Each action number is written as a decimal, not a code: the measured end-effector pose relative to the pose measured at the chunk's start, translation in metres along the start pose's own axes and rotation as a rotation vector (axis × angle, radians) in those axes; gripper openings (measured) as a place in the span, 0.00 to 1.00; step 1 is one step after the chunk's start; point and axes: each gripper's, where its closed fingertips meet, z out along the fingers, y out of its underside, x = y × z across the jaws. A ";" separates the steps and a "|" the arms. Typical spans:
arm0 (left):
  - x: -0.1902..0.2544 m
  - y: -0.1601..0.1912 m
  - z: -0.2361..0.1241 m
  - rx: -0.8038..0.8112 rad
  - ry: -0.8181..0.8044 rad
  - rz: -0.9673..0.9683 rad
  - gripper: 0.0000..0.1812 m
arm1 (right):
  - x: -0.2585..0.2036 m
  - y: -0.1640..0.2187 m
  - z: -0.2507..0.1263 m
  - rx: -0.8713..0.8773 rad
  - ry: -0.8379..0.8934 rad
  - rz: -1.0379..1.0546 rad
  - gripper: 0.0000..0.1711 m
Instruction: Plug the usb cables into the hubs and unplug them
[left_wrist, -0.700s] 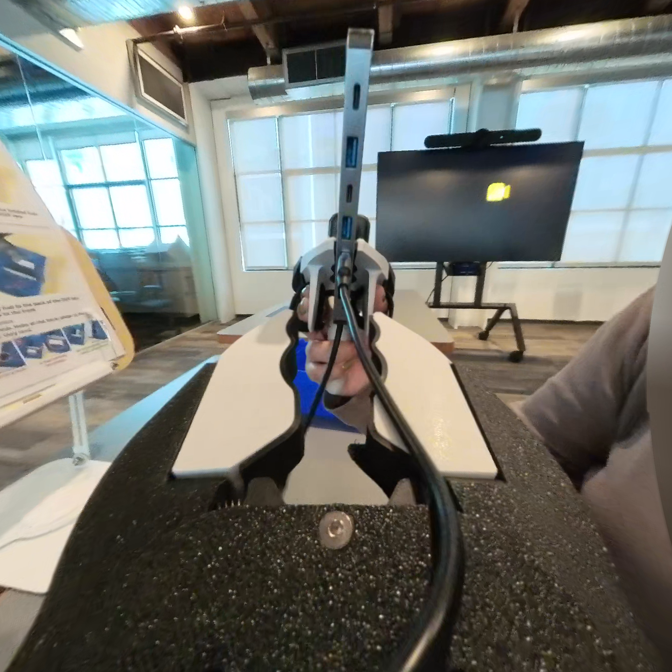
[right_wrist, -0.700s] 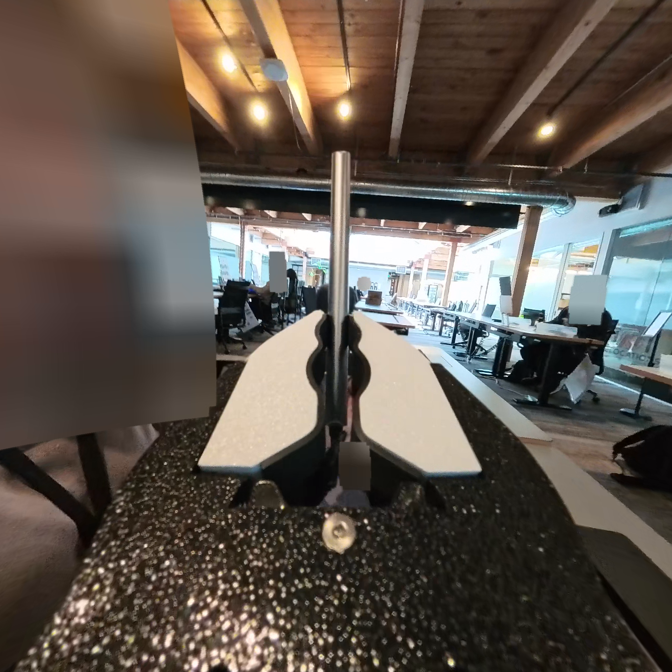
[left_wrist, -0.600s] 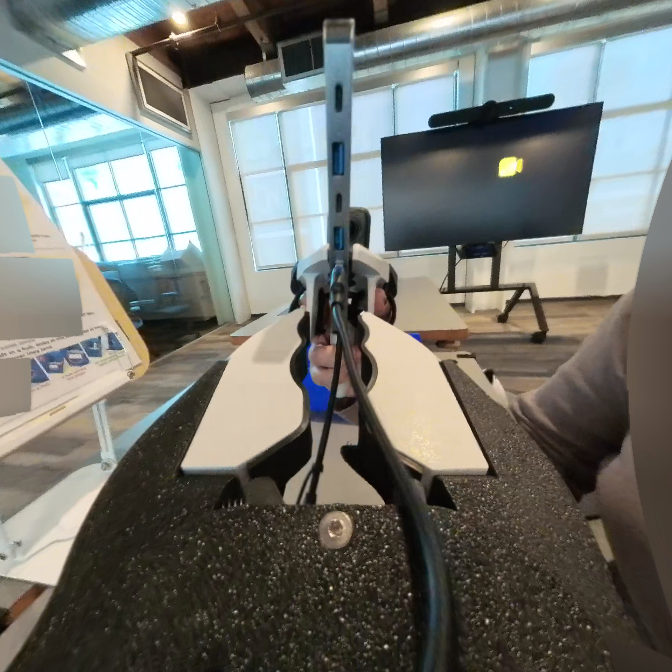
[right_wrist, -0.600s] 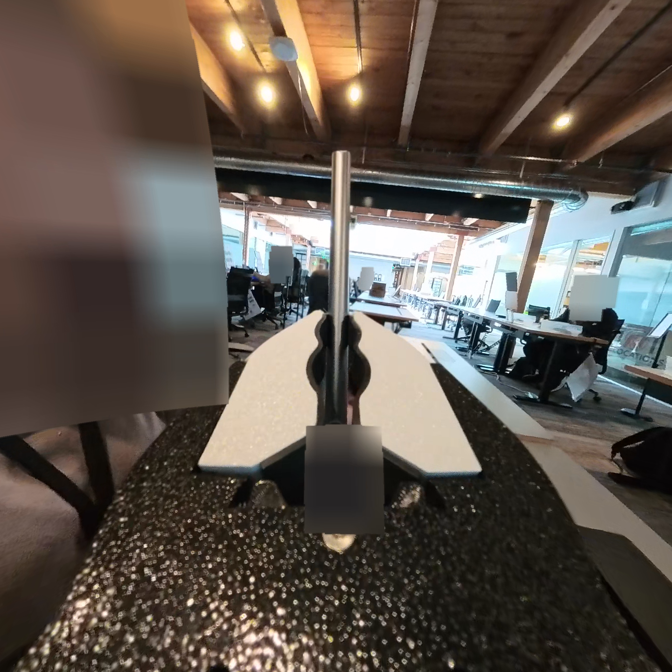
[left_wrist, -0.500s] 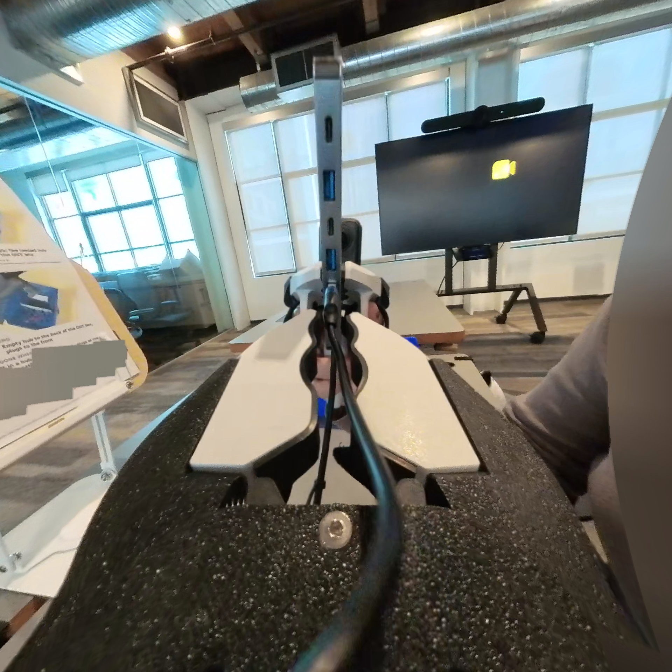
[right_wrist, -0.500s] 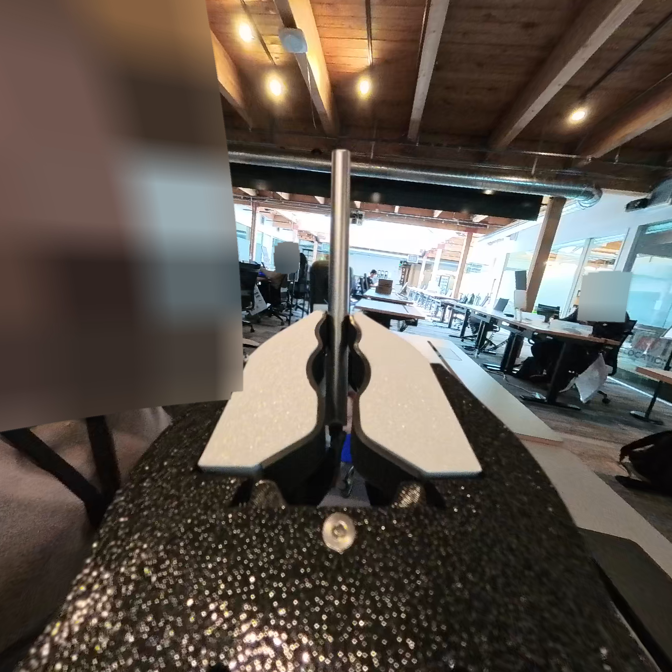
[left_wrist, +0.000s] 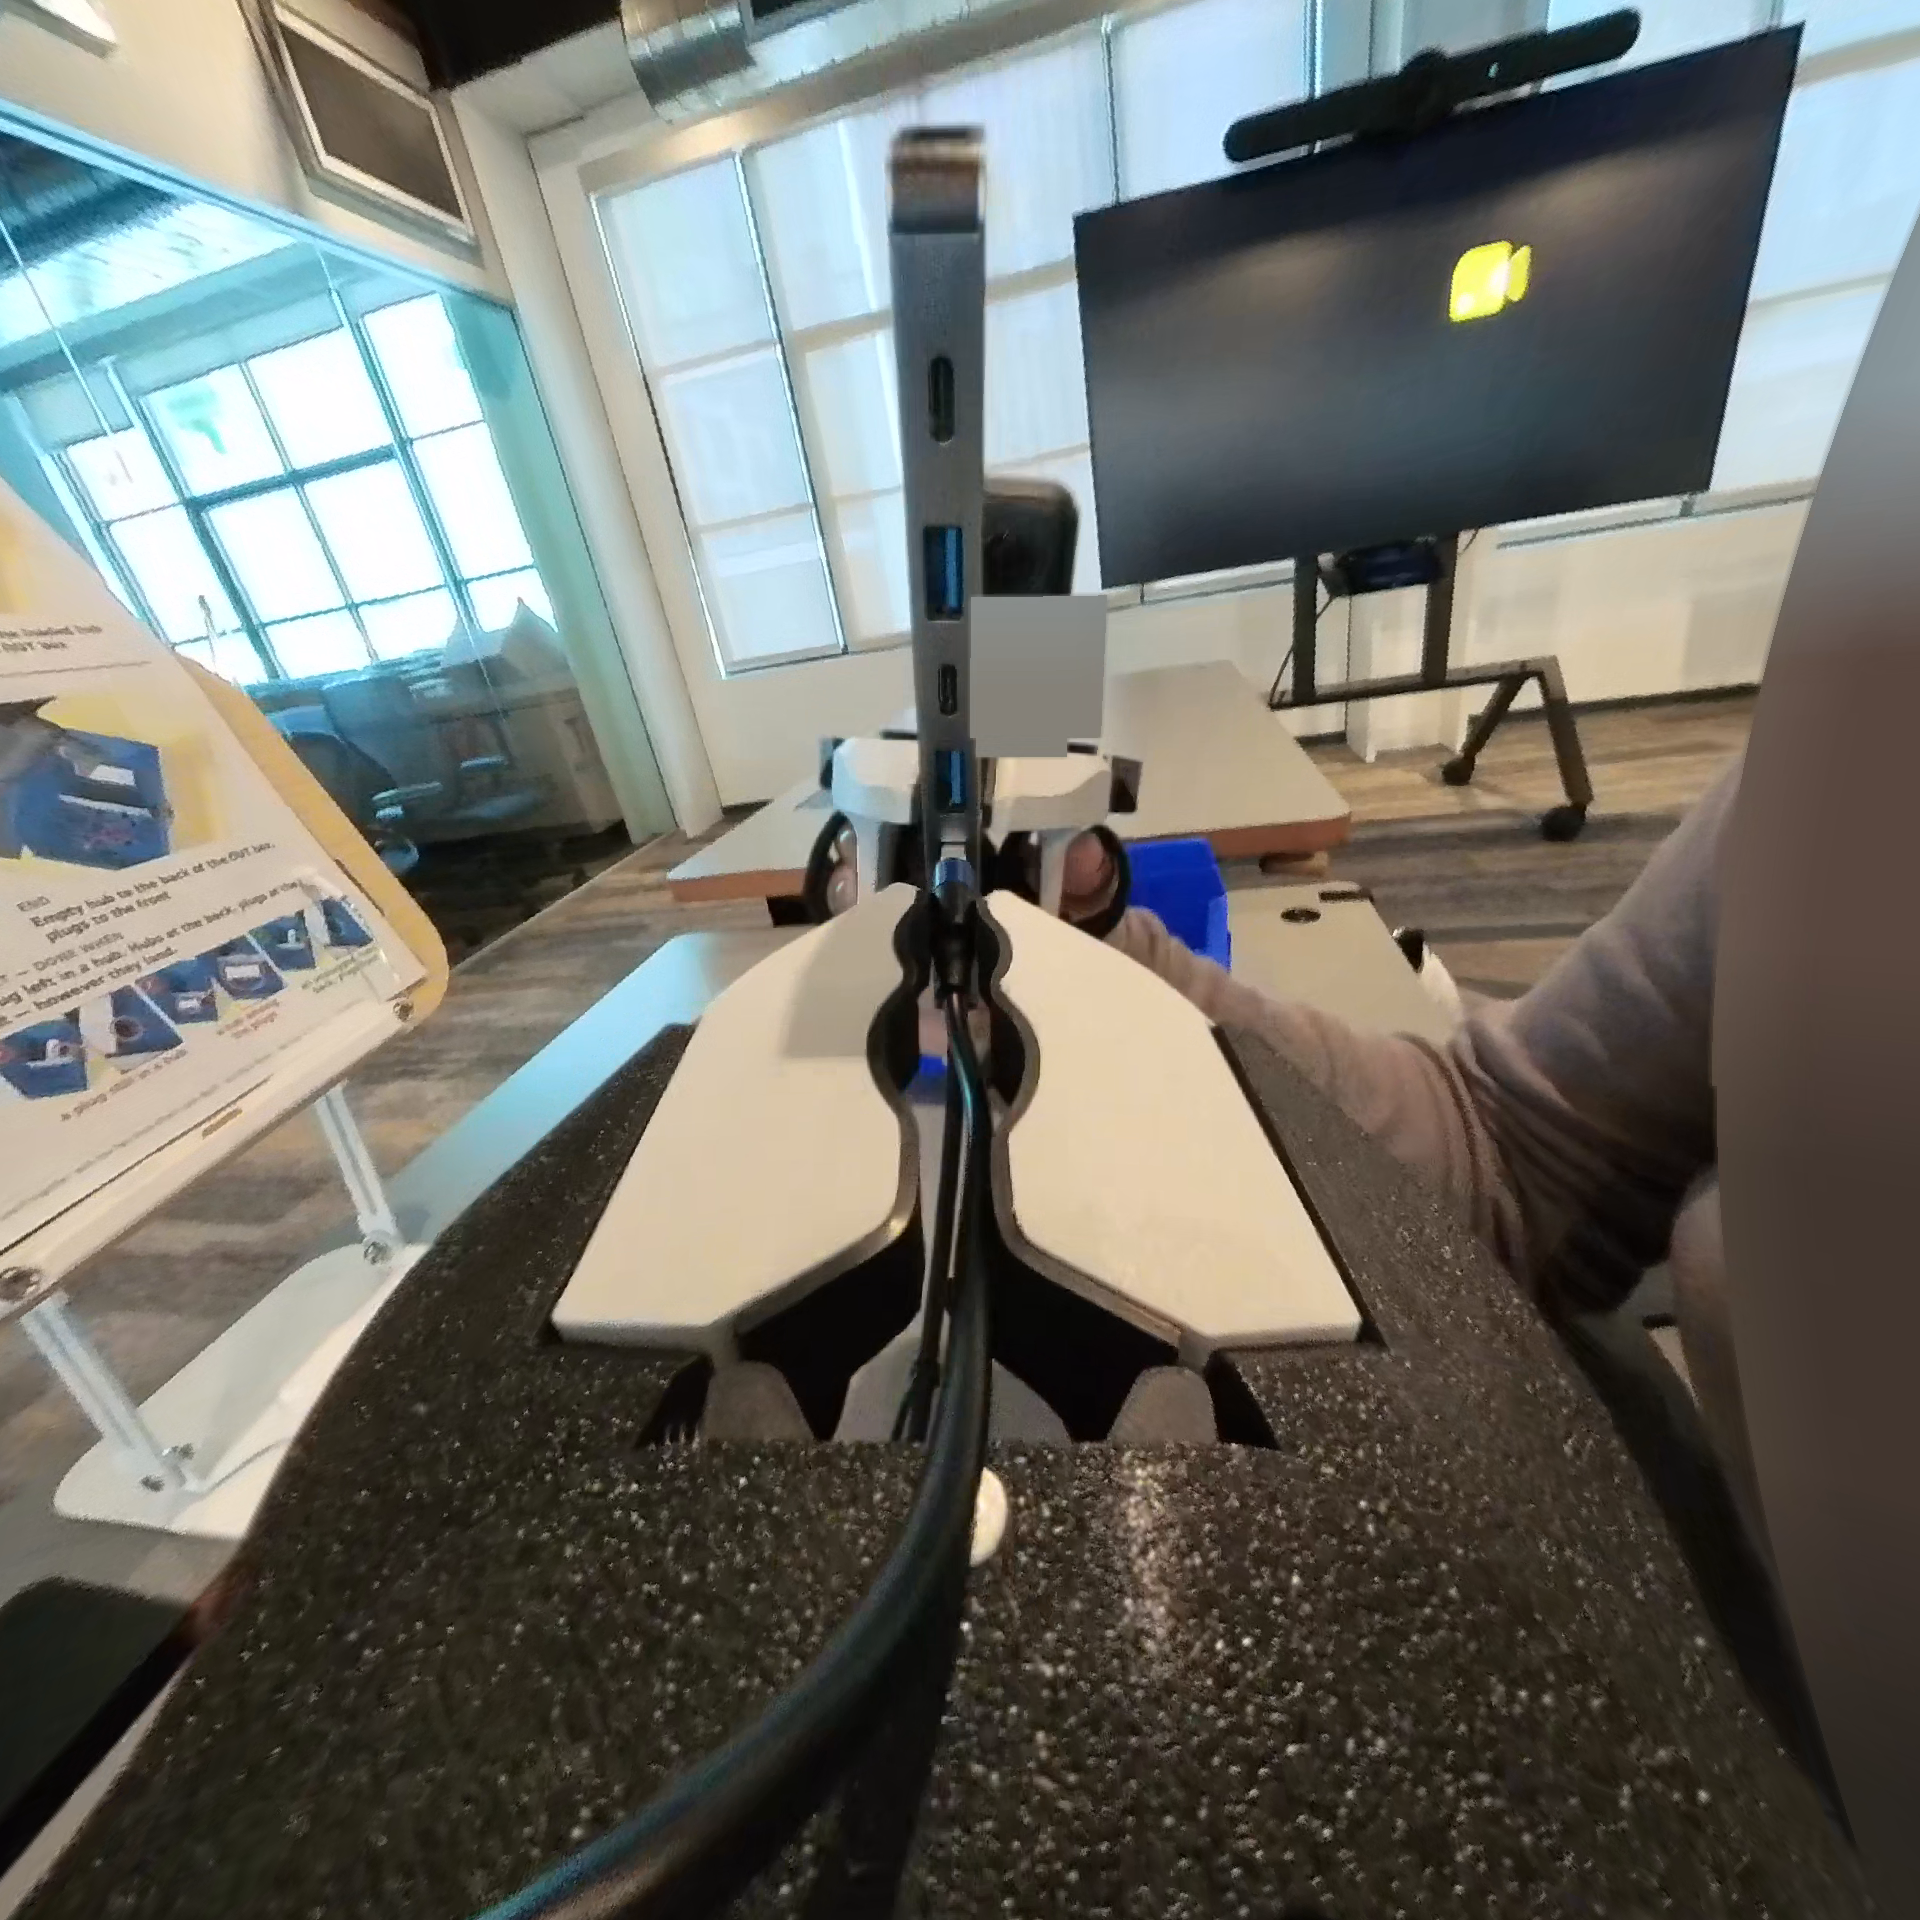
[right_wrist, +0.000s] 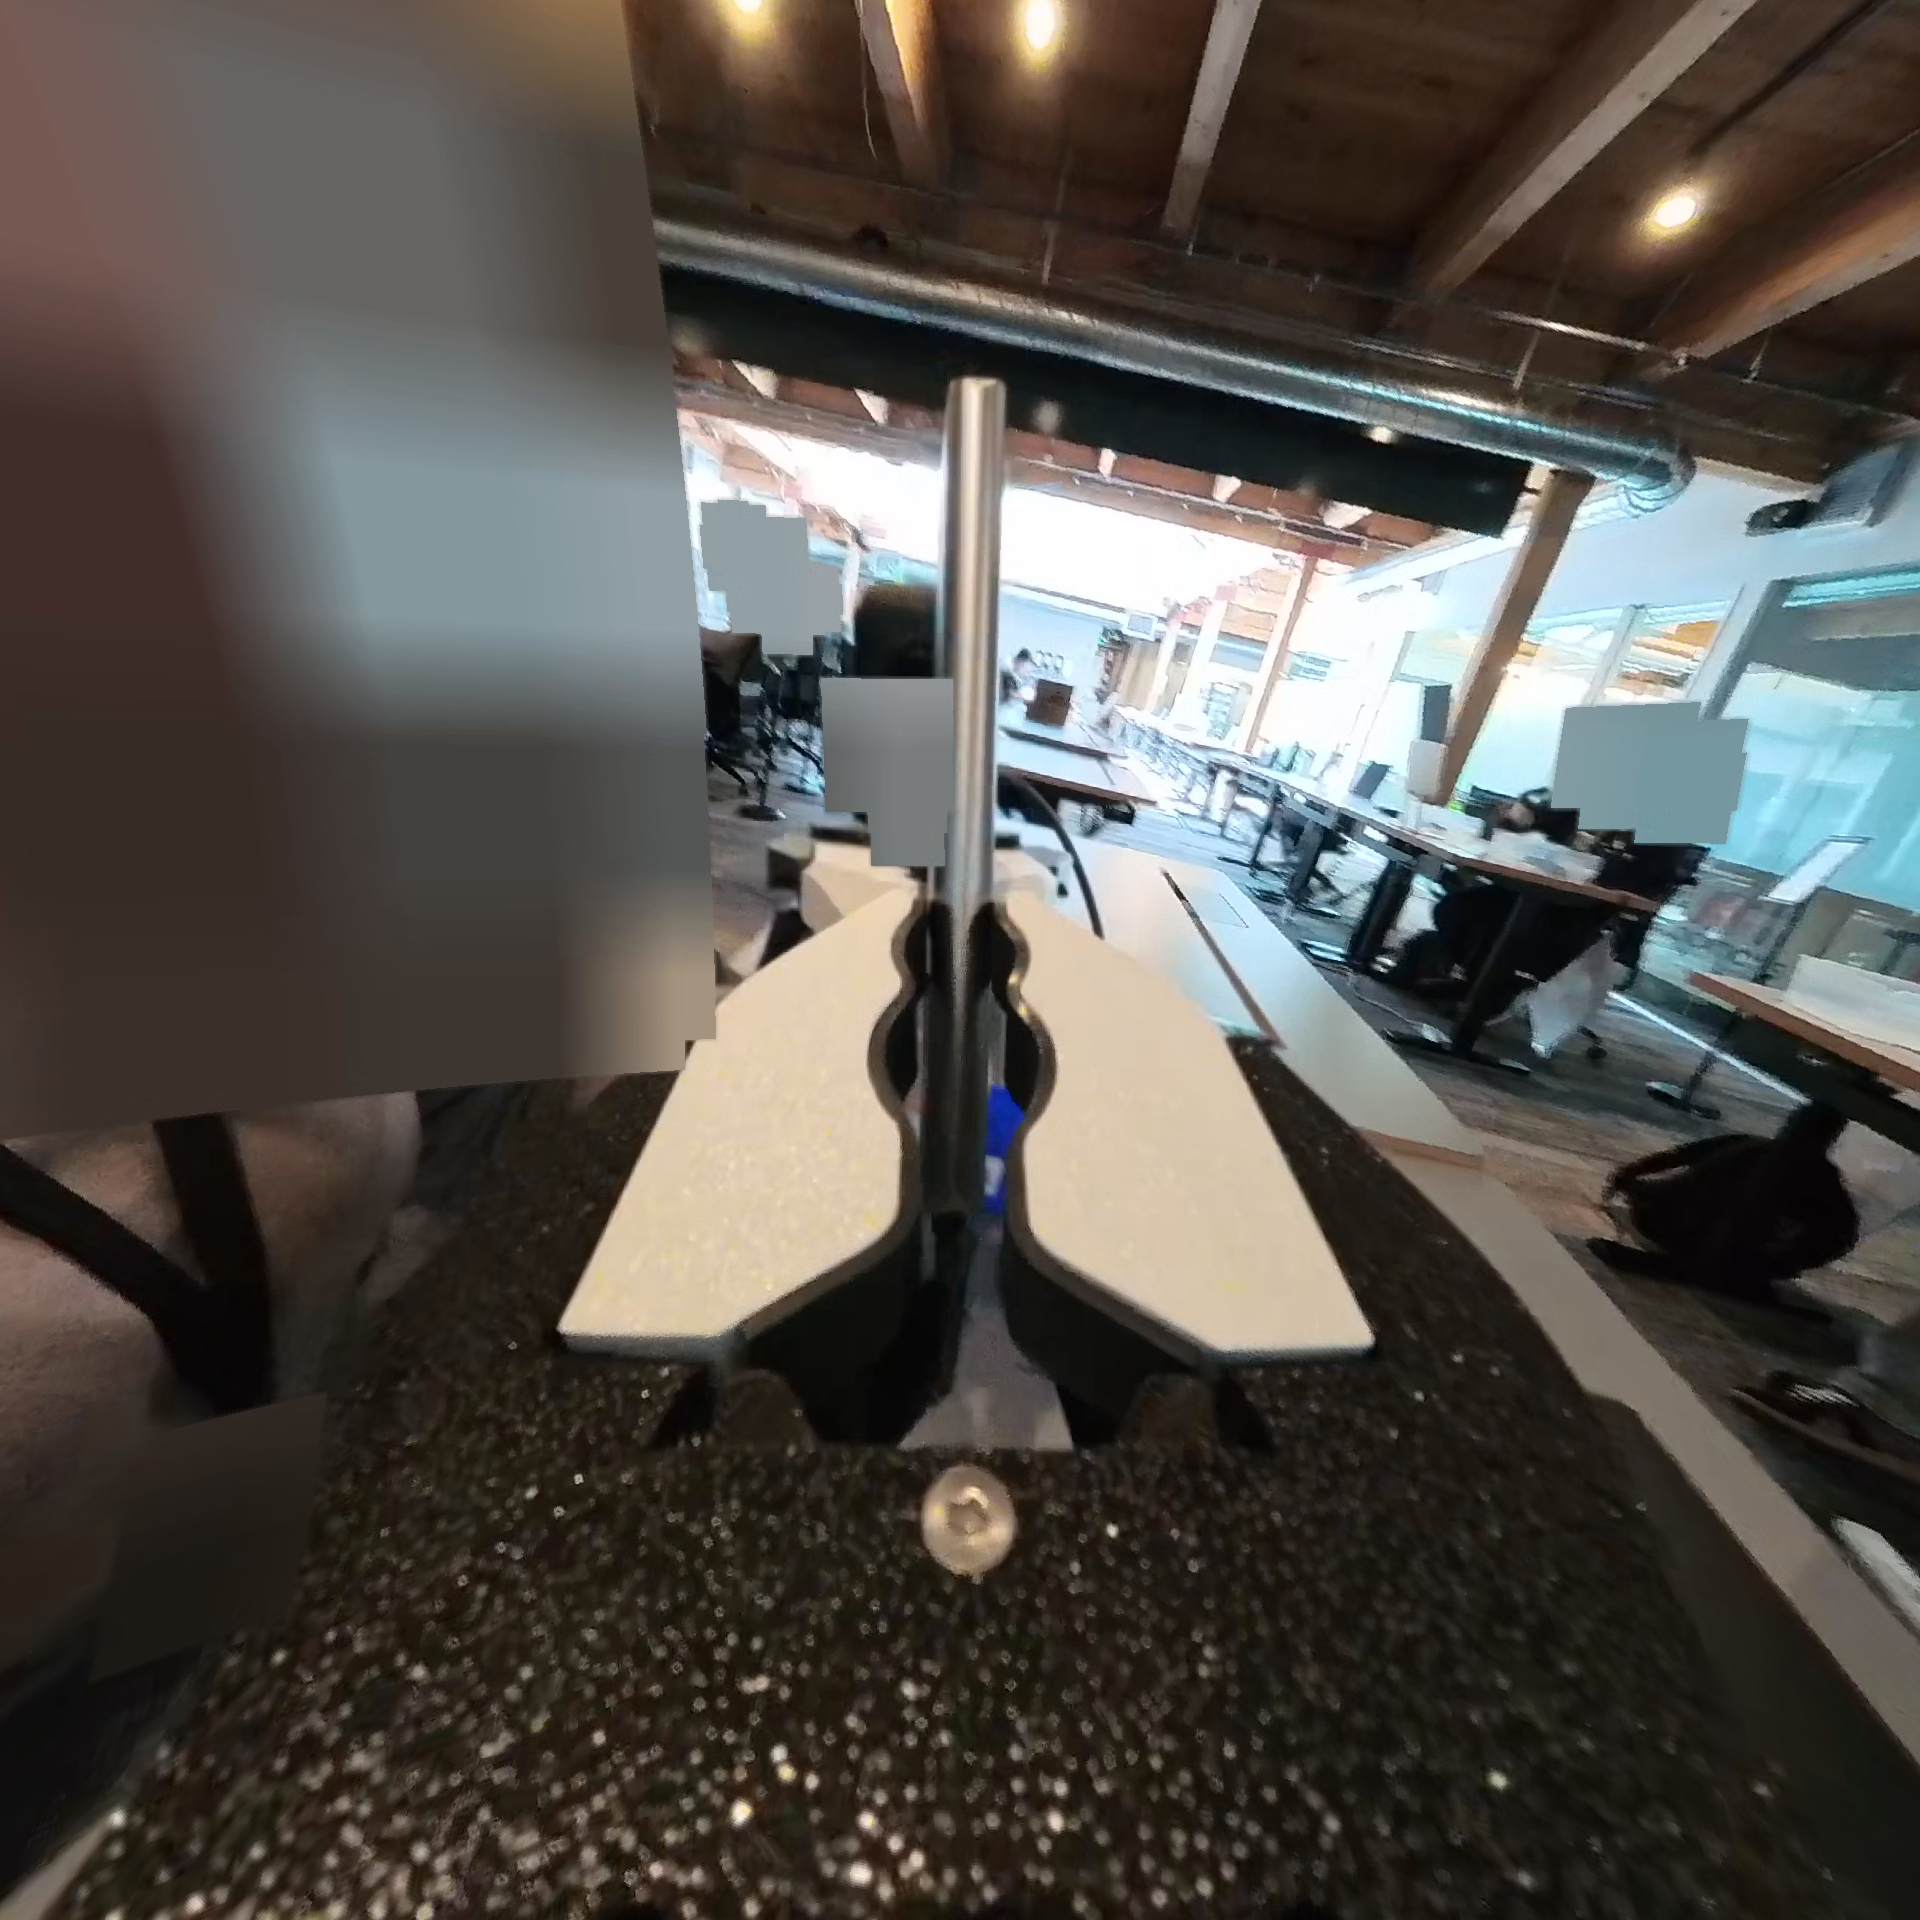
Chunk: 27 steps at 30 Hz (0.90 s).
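A grey USB hub (left_wrist: 940, 468) stands upright with several ports facing me in the left wrist view. My right gripper (right_wrist: 961, 920) is shut on its lower end; in the right wrist view only the hub's thin edge (right_wrist: 971, 675) shows. The right gripper also shows in the left wrist view (left_wrist: 956, 821), behind the hub. My left gripper (left_wrist: 951, 920) is shut on the plug (left_wrist: 951, 878) of a black USB cable (left_wrist: 961, 1195) that trails back over the gripper body. The plug's tip is at the hub's lower end, below the lowest blue port (left_wrist: 951, 779). I cannot tell whether it is inserted.
An instruction sign on a white stand (left_wrist: 156, 935) is close on the left. A blue bin (left_wrist: 1190, 894) sits on the table (left_wrist: 1340, 935) behind the hub. A person's sleeve (left_wrist: 1507, 1091) is on the right. A large dark screen on a rolling stand (left_wrist: 1403, 291) is farther back. The grippers are tip to tip, or close to it.
My left gripper has closed from open onto the cable plug and moved nearer the hub. My right gripper has stayed shut on the hub, and both views have tilted down.
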 end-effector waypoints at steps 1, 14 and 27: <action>-0.001 0.002 -0.001 -0.024 -0.003 0.007 0.04 | 0.001 0.003 -0.001 -0.032 0.018 -0.028 0.07; 0.011 0.021 -0.008 -0.214 0.069 0.081 0.04 | -0.014 0.032 -0.003 -0.300 0.000 -0.136 0.06; 0.016 0.016 -0.008 -0.207 0.041 0.150 0.04 | -0.020 0.024 -0.006 -0.224 -0.046 -0.203 0.05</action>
